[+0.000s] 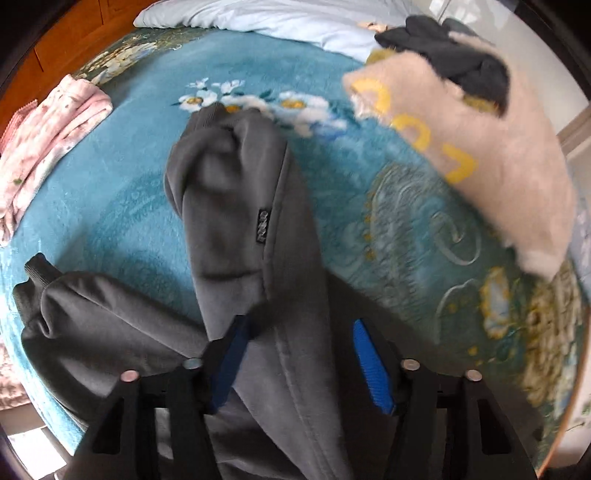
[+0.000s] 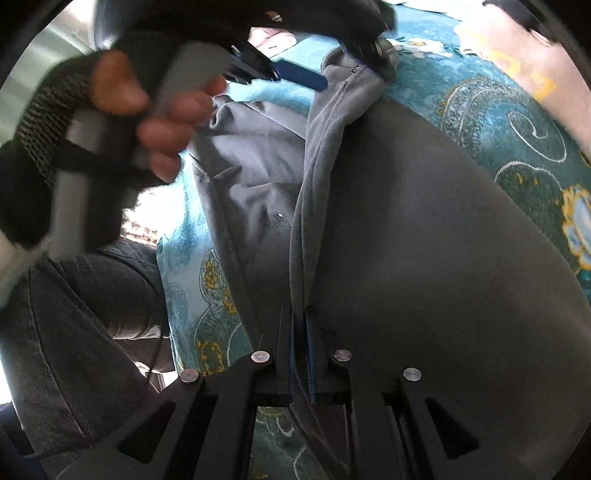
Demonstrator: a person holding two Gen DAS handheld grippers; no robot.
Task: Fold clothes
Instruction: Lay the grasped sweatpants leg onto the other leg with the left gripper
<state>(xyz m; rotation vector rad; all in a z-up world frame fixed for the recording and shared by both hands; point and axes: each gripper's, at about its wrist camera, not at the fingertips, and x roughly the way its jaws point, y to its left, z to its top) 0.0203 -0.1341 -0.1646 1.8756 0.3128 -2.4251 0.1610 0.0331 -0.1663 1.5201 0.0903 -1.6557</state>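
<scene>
Two views covered this moment. In the left wrist view, your left tongs (image 1: pixel 303 350) pointed steeply down over a dark grey sweatshirt (image 1: pixel 236 192) that lay on the bed, on a teal floral blanket (image 1: pixel 122 206). The blue pads (image 1: pixel 371 365) stood apart, with a fold of the grey fabric running up between them. The left pad sat against the cloth; the right pad showed a gap beside it, so no firm clamp could be read there. One ribbed cuff (image 1: pixel 35 267) of a sleeve lay at the lower left, and a small dark label (image 1: pixel 263 227) showed on the raised middle fold.

Well apart from the sweatshirt, a pink folded garment (image 1: pixel 48 136) rested at the left edge of the blanket. A beige fleece garment with yellow lettering (image 1: pixel 480 155) lay at the upper right, with a black garment (image 1: pixel 450 55) on top of it. A pale blue duvet (image 1: pixel 266 18) lay along the far edge.

In the right wrist view, your right tongs (image 2: pixel 301 354) were closed together on a thin edge of the same sweatshirt (image 2: pixel 424 240), which rose as a ridge straight away from the tips. Your left hand (image 2: pixel 159 114), in a fingerless glove, gripped the handle of the other tool at the upper left, its blue pads reaching the garment's far end. Blue jeans (image 2: pixel 74 314) on your legs showed at the lower left, beside the bed.
</scene>
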